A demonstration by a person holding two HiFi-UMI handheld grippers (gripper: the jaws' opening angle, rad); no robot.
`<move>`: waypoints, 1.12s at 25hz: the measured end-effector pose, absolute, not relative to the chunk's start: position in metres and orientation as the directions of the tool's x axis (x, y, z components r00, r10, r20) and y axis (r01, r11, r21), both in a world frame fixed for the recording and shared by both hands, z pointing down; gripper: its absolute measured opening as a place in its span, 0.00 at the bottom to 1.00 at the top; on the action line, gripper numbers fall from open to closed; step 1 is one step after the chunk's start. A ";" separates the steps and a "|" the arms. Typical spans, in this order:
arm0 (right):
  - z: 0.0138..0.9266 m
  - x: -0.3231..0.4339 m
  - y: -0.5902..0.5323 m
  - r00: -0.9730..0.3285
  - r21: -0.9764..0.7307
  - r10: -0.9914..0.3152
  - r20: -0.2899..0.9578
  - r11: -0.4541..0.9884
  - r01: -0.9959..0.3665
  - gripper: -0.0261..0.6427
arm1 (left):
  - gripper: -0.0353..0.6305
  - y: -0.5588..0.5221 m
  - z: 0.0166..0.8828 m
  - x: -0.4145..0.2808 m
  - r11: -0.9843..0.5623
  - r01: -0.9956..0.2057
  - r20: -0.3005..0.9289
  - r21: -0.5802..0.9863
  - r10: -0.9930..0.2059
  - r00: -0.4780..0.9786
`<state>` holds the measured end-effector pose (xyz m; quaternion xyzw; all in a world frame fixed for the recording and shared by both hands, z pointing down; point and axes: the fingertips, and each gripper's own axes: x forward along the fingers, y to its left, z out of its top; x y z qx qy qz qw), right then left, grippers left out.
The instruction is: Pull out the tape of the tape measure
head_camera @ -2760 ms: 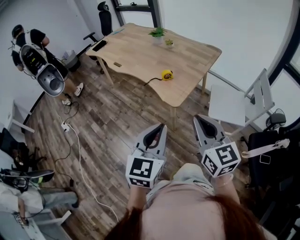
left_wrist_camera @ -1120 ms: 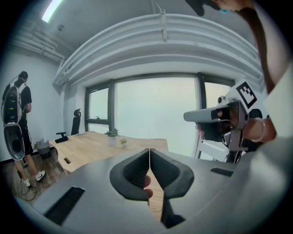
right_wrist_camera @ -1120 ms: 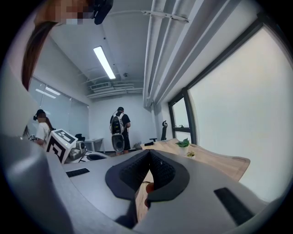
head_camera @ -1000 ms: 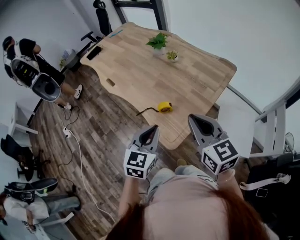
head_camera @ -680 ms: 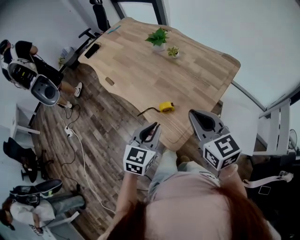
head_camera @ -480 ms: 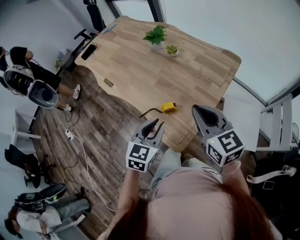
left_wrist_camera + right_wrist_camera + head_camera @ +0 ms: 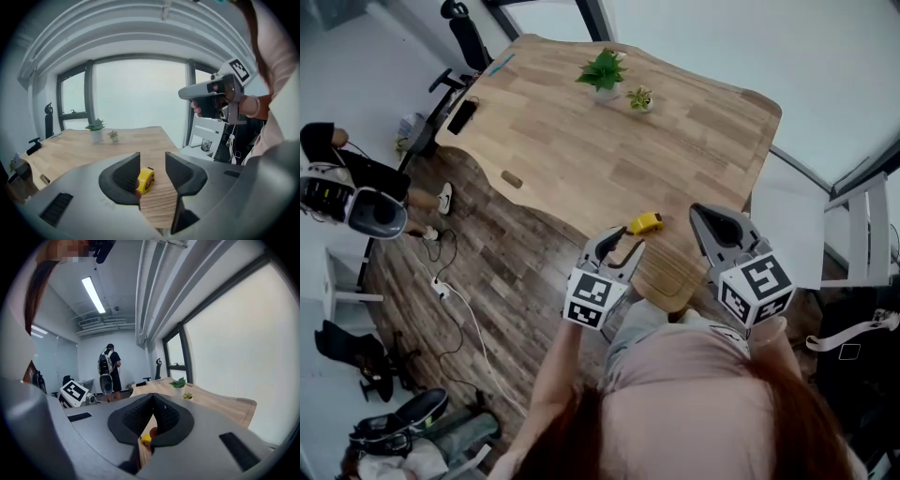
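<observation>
A yellow tape measure (image 7: 645, 223) lies near the front edge of the wooden table (image 7: 581, 141). My left gripper (image 7: 624, 248) hovers just short of it; its jaws are opening and nothing is between them. In the left gripper view the tape measure (image 7: 146, 180) shows through the gap, farther along the table. My right gripper (image 7: 713, 223) is shut and empty, held to the right of the tape measure above the table's front corner. In the right gripper view only a sliver of the tape measure (image 7: 146, 438) peeks under the closed jaws.
Two small potted plants (image 7: 602, 71) stand at the far side of the table, a dark phone (image 7: 462, 116) at its left end. A person with a backpack (image 7: 342, 192) stands at left. White chairs (image 7: 861, 225) are to the right. Cables (image 7: 459, 300) lie on the floor.
I have walked up to the table, so the tape measure now lies close in front of both grippers. The left gripper's jaws have spread apart; the right stays shut.
</observation>
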<state>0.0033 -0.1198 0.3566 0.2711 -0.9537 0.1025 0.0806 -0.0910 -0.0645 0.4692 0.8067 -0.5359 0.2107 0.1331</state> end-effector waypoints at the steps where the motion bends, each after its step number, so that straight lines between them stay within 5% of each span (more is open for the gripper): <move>1: 0.357 0.002 -0.122 -0.835 -0.149 -0.508 0.211 0.828 -0.541 0.04 | 0.30 -0.068 0.475 -0.092 -0.404 -0.915 0.489 -0.007 -0.799 0.350; 28: 0.384 -0.005 -0.163 -0.668 -0.128 -0.679 0.303 0.666 -0.735 0.04 | 0.40 -0.122 0.613 -0.086 -0.699 -0.715 0.684 0.037 -0.504 0.528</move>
